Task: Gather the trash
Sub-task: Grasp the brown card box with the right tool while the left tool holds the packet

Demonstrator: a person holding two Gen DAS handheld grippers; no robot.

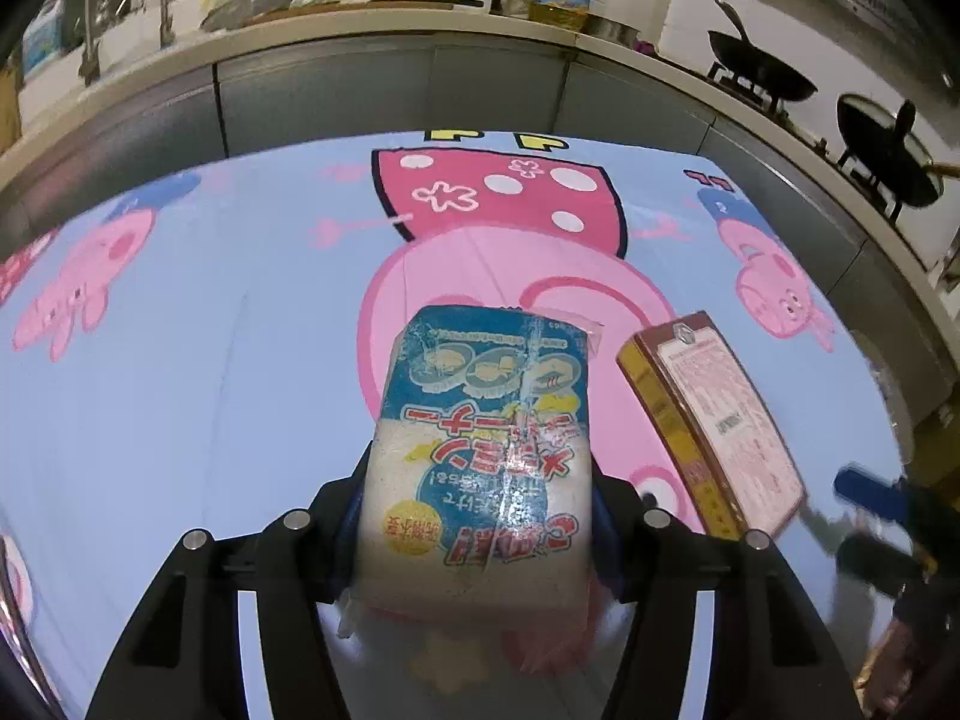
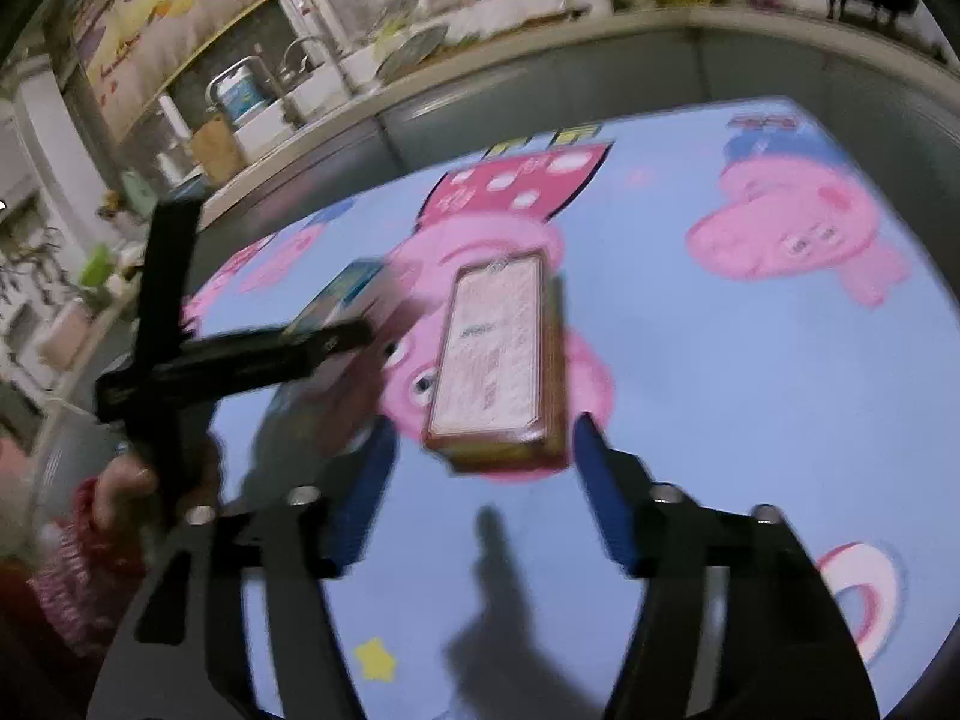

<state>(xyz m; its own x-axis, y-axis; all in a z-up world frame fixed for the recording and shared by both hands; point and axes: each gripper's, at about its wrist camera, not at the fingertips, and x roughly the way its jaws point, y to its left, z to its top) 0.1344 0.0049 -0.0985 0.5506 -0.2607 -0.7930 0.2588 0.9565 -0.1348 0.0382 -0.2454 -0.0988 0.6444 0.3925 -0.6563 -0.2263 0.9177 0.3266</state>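
My left gripper [image 1: 477, 516] is shut on a blue and white plastic packet [image 1: 480, 420] with printed writing, held above the table with its long side pointing away from me. To its right, a flat brown and gold box [image 1: 708, 420] lies on the table. In the right wrist view that box [image 2: 498, 360] lies straight ahead. Its near end sits between the blue pads of my right gripper [image 2: 485, 425], which stands open with a gap on each side. The left gripper [image 2: 354, 324] with the packet [image 2: 342, 294] shows blurred at the left.
The table wears a light blue cloth [image 1: 180, 420] printed with pink cartoon pigs. Behind it runs a kitchen counter [image 1: 360, 42] with taps, bottles and a sink. Two black woks [image 1: 762, 78] stand on the stove at the right. A hand in a red patterned sleeve [image 2: 120, 480] holds the left gripper.
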